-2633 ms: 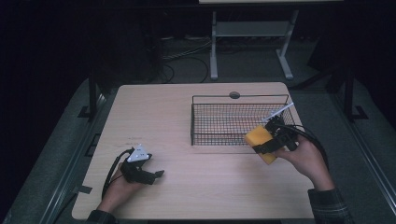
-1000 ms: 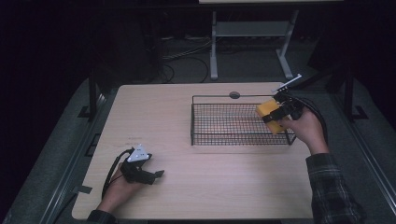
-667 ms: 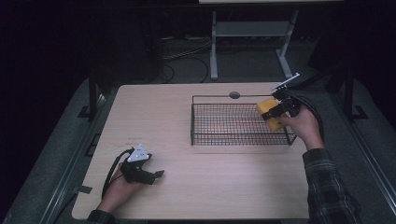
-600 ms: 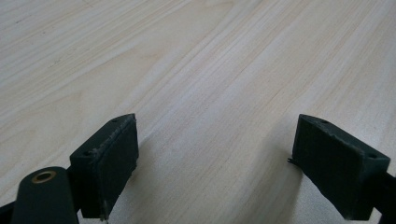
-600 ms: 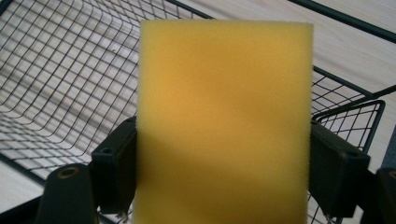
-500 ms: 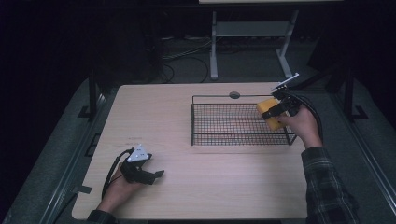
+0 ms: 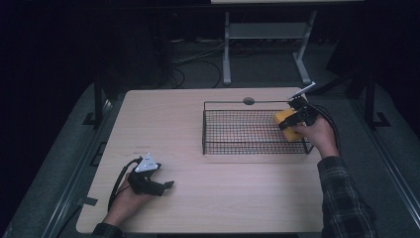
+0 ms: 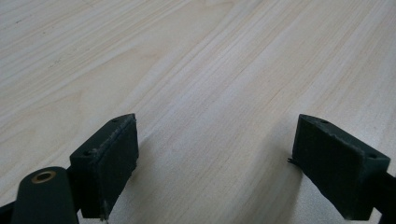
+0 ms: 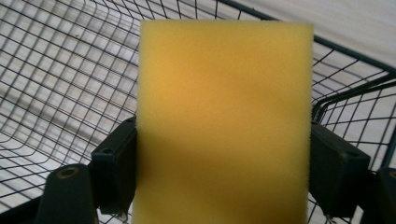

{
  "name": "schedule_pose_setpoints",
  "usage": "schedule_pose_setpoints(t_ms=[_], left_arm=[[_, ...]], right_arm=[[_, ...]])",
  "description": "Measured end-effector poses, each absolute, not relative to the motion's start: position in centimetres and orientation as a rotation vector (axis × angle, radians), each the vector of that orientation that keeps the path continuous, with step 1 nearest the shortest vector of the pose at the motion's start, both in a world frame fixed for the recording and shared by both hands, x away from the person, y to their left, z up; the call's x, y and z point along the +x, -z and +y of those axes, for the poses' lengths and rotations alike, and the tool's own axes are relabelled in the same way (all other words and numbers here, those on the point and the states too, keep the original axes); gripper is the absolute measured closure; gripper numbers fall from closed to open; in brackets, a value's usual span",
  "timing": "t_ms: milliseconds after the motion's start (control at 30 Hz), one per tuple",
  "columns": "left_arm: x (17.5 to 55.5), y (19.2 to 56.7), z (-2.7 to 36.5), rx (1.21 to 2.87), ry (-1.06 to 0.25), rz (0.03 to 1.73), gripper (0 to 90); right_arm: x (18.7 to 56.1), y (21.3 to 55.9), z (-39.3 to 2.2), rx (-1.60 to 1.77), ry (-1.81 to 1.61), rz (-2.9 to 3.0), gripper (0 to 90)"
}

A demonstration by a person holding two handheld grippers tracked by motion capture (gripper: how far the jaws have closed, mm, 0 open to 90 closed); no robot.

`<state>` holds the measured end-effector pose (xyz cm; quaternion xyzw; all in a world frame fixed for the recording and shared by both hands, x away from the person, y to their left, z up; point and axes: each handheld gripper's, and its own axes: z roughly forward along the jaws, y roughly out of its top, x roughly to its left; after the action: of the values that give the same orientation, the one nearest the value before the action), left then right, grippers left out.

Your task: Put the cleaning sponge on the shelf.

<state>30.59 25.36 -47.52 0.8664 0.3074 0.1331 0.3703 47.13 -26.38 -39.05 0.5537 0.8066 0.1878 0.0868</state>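
Right claw [image 7: 291, 120] clenched on the sponge [image 9: 224, 126], upright at the basket's [image 7: 247, 147] right end, above its floor; left claw [image 8: 215, 163] released.

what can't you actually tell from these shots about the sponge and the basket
- Right gripper view: the yellow sponge covers the middle of the wire basket, hiding the floor beneath it; the sponge's lower end is cut off by the bottom edge.
- High view: the right tool and hand cover part of the sponge, so whether it touches the basket floor cannot be told.
- Left gripper view: the left tool stands open over bare table.
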Motion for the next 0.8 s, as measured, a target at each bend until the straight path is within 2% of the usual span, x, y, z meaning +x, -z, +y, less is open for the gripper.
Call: schedule_pose_setpoints(t_ms=[800], left_arm=[[30.6,47.5,25.4,2.222,-0.342,0.789,13.8]], right_arm=[[46.8,41.2,-26.0,1.662,-0.493,2.456,21.6]])
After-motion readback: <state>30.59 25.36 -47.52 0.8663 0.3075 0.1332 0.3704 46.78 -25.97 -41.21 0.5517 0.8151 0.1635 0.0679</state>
